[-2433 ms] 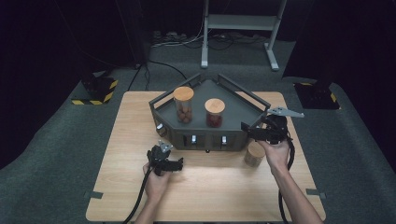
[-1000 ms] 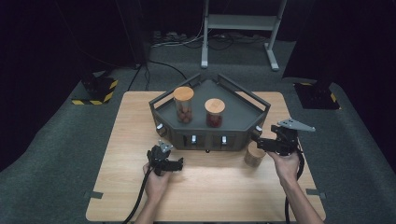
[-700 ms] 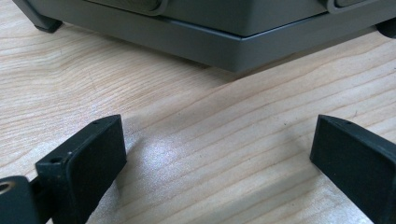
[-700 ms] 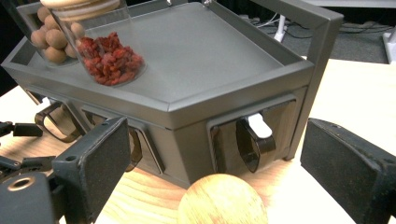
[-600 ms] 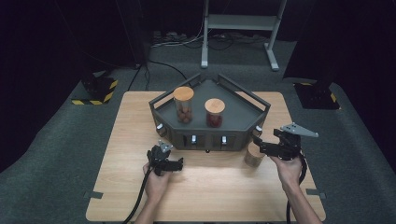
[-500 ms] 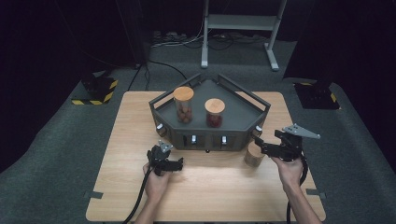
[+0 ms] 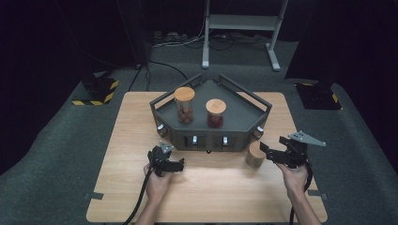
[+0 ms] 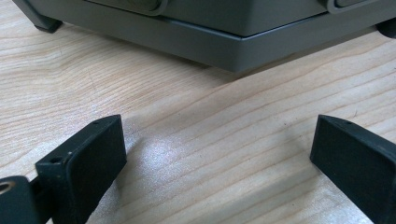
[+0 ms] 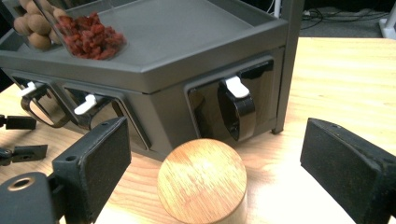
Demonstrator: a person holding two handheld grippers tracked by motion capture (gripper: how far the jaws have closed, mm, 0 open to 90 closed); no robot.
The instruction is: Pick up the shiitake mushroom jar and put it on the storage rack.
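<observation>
Two jars already stand on the grey rack [image 7: 244, 110]: a taller one with brown balls [image 7: 184, 104] and a shorter one with red dried fruit [image 7: 216, 112], both capped with wooden lids. The third jar [image 7: 256, 154] stands on the wooden table [image 7: 122, 140], close against the rack's front right corner, so by the look of it the job is about two thirds done and this last jar has yet to be gripped, lifted and set on the tray. The right gripper [image 7: 272, 153] sits just to the right of that jar with its jaws spread wide and nothing between them; in the right gripper view the jar's round wooden lid [image 9: 202, 176] lies low between the two black pads [image 9: 100, 161], near but not touched. The left gripper [image 7: 171, 165] rests on the table in front of the rack, jaws also wide apart and empty, well away from the jar
</observation>
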